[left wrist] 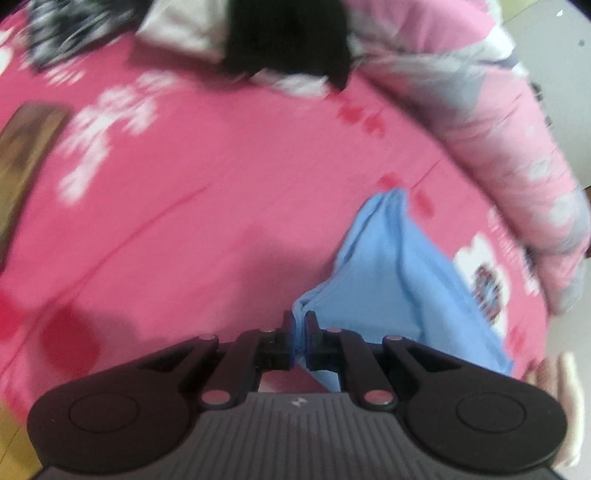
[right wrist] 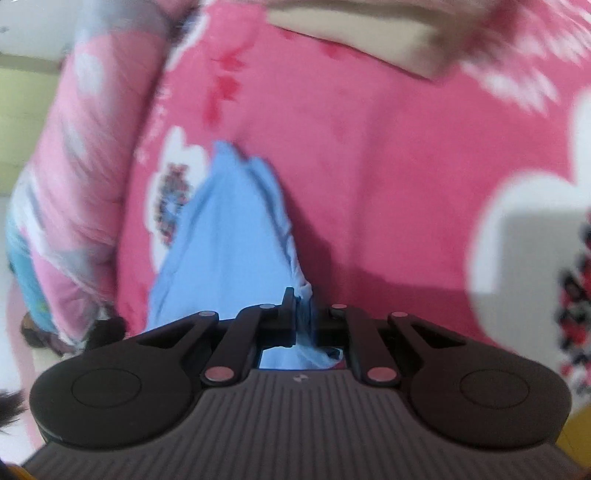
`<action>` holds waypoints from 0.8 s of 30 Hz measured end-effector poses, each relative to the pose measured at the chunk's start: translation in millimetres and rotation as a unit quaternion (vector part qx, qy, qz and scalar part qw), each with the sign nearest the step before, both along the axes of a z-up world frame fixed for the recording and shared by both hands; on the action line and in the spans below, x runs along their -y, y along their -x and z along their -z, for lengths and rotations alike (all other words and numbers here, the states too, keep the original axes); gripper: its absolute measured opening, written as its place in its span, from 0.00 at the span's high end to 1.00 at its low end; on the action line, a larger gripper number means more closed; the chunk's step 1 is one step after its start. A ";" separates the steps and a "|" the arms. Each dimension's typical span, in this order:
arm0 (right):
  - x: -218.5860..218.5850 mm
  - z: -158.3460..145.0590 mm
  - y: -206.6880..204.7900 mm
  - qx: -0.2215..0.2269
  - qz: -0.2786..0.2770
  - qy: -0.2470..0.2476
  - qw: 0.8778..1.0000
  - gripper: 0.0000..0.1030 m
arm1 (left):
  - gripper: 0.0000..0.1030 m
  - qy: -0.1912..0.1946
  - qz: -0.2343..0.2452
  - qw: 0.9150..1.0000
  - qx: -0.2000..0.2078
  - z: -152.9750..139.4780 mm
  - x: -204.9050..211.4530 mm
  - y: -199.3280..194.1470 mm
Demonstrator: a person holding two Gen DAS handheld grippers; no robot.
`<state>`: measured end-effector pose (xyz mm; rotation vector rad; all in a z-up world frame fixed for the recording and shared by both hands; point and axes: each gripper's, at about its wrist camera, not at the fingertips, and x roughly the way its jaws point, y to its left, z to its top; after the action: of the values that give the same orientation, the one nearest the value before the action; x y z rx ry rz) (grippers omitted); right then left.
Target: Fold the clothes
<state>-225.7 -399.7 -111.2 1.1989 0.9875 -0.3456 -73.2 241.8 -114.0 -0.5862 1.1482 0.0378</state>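
Both pictures are blurred, so fine detail is lost. The left gripper [left wrist: 300, 325] has its black jaws pinched together on a bunched edge of the light blue cloth garment [left wrist: 399, 273], which spreads away from the jaws over the bright pink bedsheet with white and red prints [left wrist: 221, 184]. The right gripper [right wrist: 303, 301] likewise has its jaws clamped on a gathered fold of the light blue cloth garment [right wrist: 229, 236]; the fabric rises from the jaws to a narrow point farther up the bedsheet [right wrist: 369, 166].

The garment hangs from the two grips just above the sheet, and throws a shadow on the sheet beside each gripper. Whether its far end touches the bed cannot be told.

A rolled pale pink quilt with grey and white patches [left wrist: 498, 147] lies along one edge of the bedsheet, near the garment's far end; in the right wrist view the same quilt [right wrist: 96, 155] runs beside the garment. At the far side of the bedsheet from the garment, in the left wrist view, lies a black piece of clothing [left wrist: 288, 40] on top of a whitish cloth [left wrist: 177, 33].
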 end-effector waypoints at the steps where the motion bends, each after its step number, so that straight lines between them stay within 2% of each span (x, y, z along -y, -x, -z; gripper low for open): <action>1: -0.6 7.8 1.3 -0.009 -0.007 0.007 1.000 0.95 | 0.94 -0.018 0.018 1.000 -0.002 6.7 3.6 3.5; 4: 0.4 39.0 -9.0 -0.055 -0.037 0.004 0.998 0.91 | 0.88 -0.064 0.075 0.995 -0.008 26.9 18.0 -0.9; 6: 0.0 38.4 -17.1 -0.061 -0.064 0.015 0.996 0.90 | 0.82 -0.063 0.085 0.994 0.000 29.5 17.6 -3.7; 8: -3.0 22.4 -24.2 -0.074 -0.095 0.050 0.992 0.83 | 0.60 -0.051 0.102 0.993 0.009 24.9 13.3 -4.8; 10: -12.3 -3.3 -28.6 -0.086 -0.118 0.121 0.982 0.78 | 0.52 -0.053 0.121 0.991 0.016 18.5 9.1 -3.4; 13: -37.0 -39.7 -43.2 -0.075 -0.148 0.208 0.964 0.79 | 0.51 -0.058 0.149 0.987 0.022 9.4 1.5 -1.1; 16: -94.6 -66.2 -81.0 -0.014 -0.227 0.277 0.934 0.79 | 0.51 -0.068 0.187 0.979 0.043 3.2 2.1 -2.9; 18: -145.0 -68.2 -114.1 0.033 -0.302 0.291 0.907 0.79 | 0.52 -0.080 0.218 0.971 0.052 5.9 9.3 -8.6; 22: -237.2 -54.7 -171.8 0.094 -0.424 0.300 0.850 0.79 | 0.65 -0.088 0.270 0.957 0.061 14.1 22.7 -16.2; 24: -257.1 -46.3 -188.2 0.099 -0.453 0.308 0.831 0.81 | 0.69 -0.092 0.277 0.955 0.061 17.7 24.3 -16.0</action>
<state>-37.5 -142.5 -64.9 0.0965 1.0394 0.2202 -57.1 217.6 -131.7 -0.0857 1.1391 -0.3656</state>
